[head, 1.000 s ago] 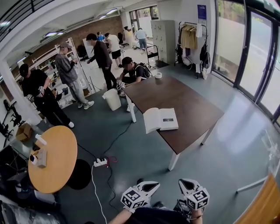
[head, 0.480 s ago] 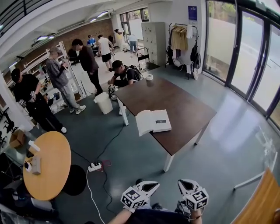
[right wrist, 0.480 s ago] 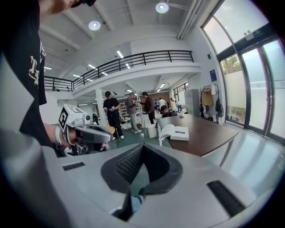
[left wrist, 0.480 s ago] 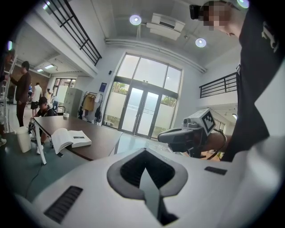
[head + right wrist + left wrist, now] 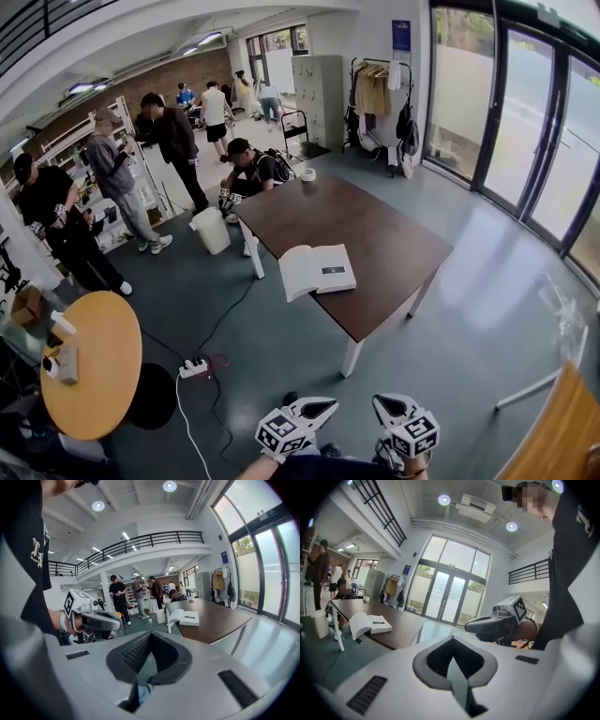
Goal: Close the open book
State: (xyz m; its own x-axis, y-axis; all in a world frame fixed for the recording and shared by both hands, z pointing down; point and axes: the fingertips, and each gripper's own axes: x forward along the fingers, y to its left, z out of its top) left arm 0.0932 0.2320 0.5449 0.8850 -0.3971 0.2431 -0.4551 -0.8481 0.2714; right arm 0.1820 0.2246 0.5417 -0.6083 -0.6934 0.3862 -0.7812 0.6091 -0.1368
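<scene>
While the open book [image 5: 317, 270] lies flat, pages up, near the front-left edge of the dark brown table [image 5: 375, 225], both grippers hang well apart from it, low at the bottom of the head view, over the grey floor. Left gripper [image 5: 323, 405]: jaws pressed together at the tips, nothing btwn them, per its own view. Right gripper [image 5: 382, 403]: same, tips meeting, nothing held. The two sit side by side, close but not touching, both pointing roughly twd the table. Book's left half bulges higher than the right; a dark label shows on the right page. A roll of tape [image 5: 307, 174] sits at the table's far corner, well away from the book. Left of the table: white bin [image 5: 212, 232] on the floor, a power strip [image 5: 192, 367] w/ cable, and a round wooden table [image 5: 103, 347]. Several people stand or crouch beyond the far end.
</scene>
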